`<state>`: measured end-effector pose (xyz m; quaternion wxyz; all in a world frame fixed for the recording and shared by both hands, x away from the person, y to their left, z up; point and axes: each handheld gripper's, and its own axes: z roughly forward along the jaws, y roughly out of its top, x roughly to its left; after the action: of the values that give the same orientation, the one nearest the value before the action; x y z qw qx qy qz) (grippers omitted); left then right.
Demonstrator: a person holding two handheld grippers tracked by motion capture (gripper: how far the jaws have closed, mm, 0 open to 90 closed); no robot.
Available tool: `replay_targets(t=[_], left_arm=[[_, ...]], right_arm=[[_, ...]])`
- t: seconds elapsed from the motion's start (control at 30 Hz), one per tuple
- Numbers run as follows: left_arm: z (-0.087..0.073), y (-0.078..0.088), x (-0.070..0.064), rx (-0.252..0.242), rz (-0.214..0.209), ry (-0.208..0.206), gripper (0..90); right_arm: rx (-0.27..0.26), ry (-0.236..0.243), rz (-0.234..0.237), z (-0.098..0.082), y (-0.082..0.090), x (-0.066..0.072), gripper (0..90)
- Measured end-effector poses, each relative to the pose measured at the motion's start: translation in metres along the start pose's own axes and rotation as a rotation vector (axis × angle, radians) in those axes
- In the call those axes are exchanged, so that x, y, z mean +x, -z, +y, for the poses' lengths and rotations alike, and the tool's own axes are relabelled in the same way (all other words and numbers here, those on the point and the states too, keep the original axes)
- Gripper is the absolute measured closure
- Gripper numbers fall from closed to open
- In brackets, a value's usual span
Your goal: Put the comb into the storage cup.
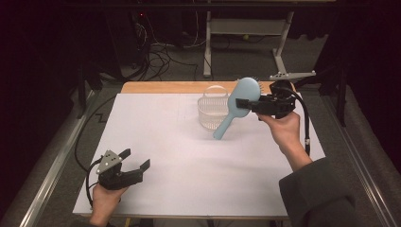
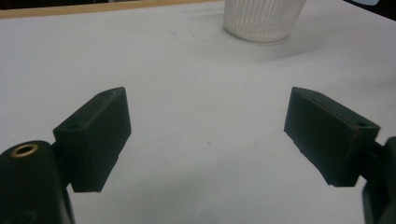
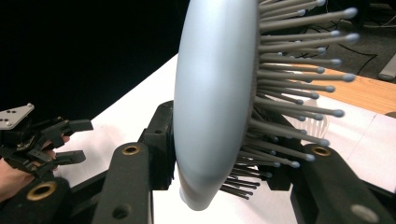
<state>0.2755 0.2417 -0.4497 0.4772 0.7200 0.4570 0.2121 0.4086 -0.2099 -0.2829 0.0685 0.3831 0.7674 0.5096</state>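
A dim room, cables trailing on the floor behind, and a white worktop (image 1: 179,156) under the lamp. Right gripper (image 1: 255,105) first: its jaws are clamped on the pale blue hairbrush (image 1: 239,101), one pad on the smooth back, the other in among the bristles, right at the head. The brush hangs in the air near the worktop's far right corner, just in front of the clear ribbed basket (image 1: 212,111). Long axis runs on a slant: the head up toward the far edge, the handle tip down and toward the near left, bristles facing away from the high camera. Looks like a light, stiff plastic piece, the back glossy and probably slippery, the bristles springy, so a grip across the head could squirm; the neck or the handle seems the firmer hold. Out to the left gripper (image 1: 134,162), at the near left corner: jaws wide apart, nothing between them, low over the sheet
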Motion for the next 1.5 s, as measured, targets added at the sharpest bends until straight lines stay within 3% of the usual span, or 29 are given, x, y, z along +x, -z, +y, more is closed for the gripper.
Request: replay_targets(t=[0.47, 0.7, 1.13, 1.5], left_arm=[[0.0, -0.001, -0.001, 0.009, -0.003, -0.002, 14.1], [0.0, -0.003, 0.002, 0.016, -0.003, 0.006, 14.1], [0.0, -0.002, 0.003, 0.011, -0.003, 0.004, 14.1], [0.0, -0.003, 0.002, 0.02, -0.002, -0.005, 14.1]], right_arm=[[-0.035, 0.003, -0.025, 0.014, 0.001, -0.003, 55.8], [-0.044, 0.008, -0.062, 0.019, -0.002, -0.008, 56.0], [-0.03, 0.01, -0.089, 0.031, -0.02, -0.009, 56.0], [-0.073, -0.007, -0.137, 0.044, -0.026, -0.011, 55.9]])
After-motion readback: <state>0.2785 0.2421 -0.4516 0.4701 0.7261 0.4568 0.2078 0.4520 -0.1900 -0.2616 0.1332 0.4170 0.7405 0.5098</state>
